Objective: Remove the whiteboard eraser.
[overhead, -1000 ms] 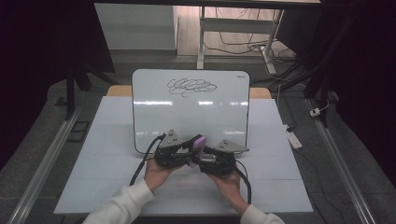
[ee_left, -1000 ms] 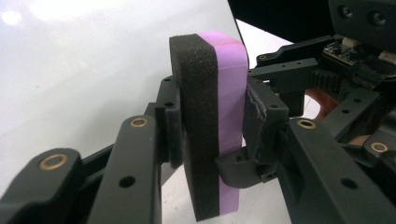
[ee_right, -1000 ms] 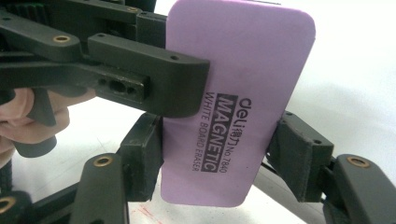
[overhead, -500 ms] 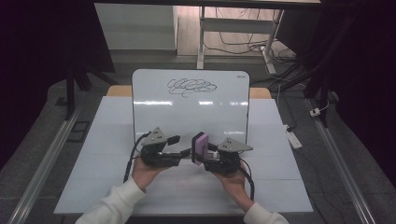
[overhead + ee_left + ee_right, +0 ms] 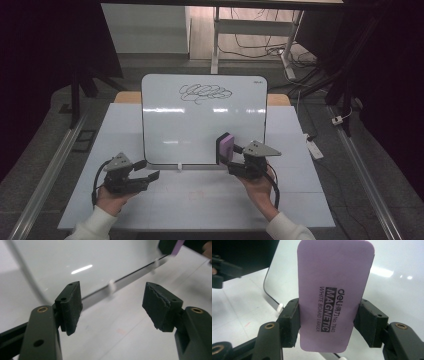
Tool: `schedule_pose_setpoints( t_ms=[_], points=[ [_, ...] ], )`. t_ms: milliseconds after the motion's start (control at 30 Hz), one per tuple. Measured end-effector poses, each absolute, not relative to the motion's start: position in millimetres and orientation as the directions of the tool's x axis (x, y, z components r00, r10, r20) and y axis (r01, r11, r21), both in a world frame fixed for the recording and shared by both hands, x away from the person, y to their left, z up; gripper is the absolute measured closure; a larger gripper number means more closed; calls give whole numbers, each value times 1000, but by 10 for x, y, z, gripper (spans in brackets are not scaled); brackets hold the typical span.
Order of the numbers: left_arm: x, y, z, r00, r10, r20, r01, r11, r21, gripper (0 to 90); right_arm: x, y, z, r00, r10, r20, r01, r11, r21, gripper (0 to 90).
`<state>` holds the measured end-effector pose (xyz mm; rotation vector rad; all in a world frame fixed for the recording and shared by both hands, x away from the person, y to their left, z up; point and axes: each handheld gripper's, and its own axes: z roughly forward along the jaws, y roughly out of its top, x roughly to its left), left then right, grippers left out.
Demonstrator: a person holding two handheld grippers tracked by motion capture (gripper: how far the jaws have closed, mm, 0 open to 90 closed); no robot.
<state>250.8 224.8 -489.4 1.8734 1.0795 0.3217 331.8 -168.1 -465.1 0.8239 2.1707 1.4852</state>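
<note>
White tabletop point(image 5: 200, 200) runs beneath both of my grippers, with a dark room and trailing cables beyond the far edge

Status of work: my right gripper point(image 5: 231, 156) has its jaws clamped on the long sides of the purple eraser point(image 5: 334, 290), printed face toward the gripper camera, felt side turned to the whiteboard point(image 5: 200, 130). Pickup is therefore complete. Wiping has not begun, as I judge it: the scribble point(image 5: 205, 93) stands whole near the top of the board, well above and ahead of the eraser, which sits by the board's lower right area. Whether the felt touches the surface I cannot tell

My left gripper point(image 5: 145, 170) holds nothing; its jaws stand wide apart, just short of the board's lower left edge, pads point(image 5: 71, 307) aimed along that edge

Remaining: raise the eraser to the scribble, press, sweep until clear

Obstructions: none lies between eraser and marks. A small white clip point(image 5: 179, 166) sits at the bottom edge between my two grippers. The board leans upright, so pressure may tip or slide it; the free left jaws could steady it
</note>
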Motion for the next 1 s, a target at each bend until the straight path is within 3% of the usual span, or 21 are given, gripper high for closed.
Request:
schedule_pose_setpoints(
  t_ms=[267,600,1000],
  points=[
    [2389,2412,-4997,559,808,-186,565,-207,798,321,3422,-1746,-4448,-720,693,-44,204,271,941,403],
    [2366,2475,-5032,544,820,-178,574,-209,792,317,3584,-1794,-4148,-675,737,-45,187,230,955,404],
    [2390,2454,-5067,543,821,-176,591,-225,775,297,3773,-1738,-3804,-612,783,-107,168,261,950,404]
  ],
)
